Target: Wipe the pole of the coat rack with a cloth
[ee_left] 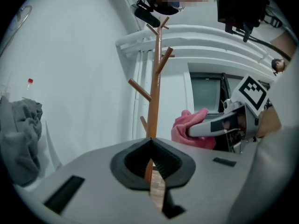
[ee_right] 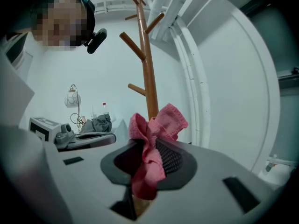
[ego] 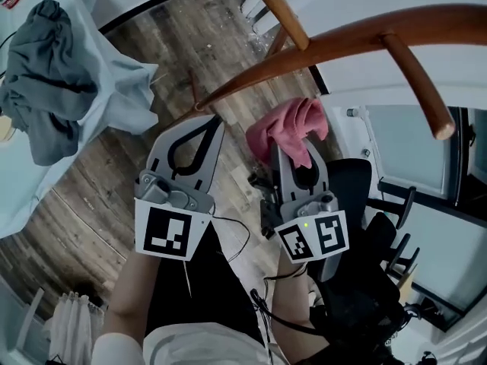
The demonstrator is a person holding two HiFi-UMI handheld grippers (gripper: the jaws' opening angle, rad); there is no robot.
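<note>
I hold the right gripper in the lower middle of the head view. Its jaws are clamped on the pink cloth. The cloth is pinched low between the pads, so a loose bunch stands out beyond the tips. I judge that the bunch is left free so soft fabric, not the hard jaws, meets the wood.

The pole of the coat rack sweeps from the centre of the head view to the upper right, with its pegs sticking out. In the right gripper view it rises straight up just behind the cloth, so the cloth looks lined up for a stroke. I cannot tell whether fabric and wood touch.

The left gripper sits left of centre in the head view. Its jaws are closed tip to tip with nothing between them. A strip of pole shows through the slit lower down. It seems parked beside the pole, out of the cloth's way, near enough to steady the rack if needed.

A grey garment lies heaped on a pale covered table at the upper left.

I can read no brand or writing. Only the black and white square markers on the gripper cubes stand out, and a small label in the top left corner is too small to make out.
</note>
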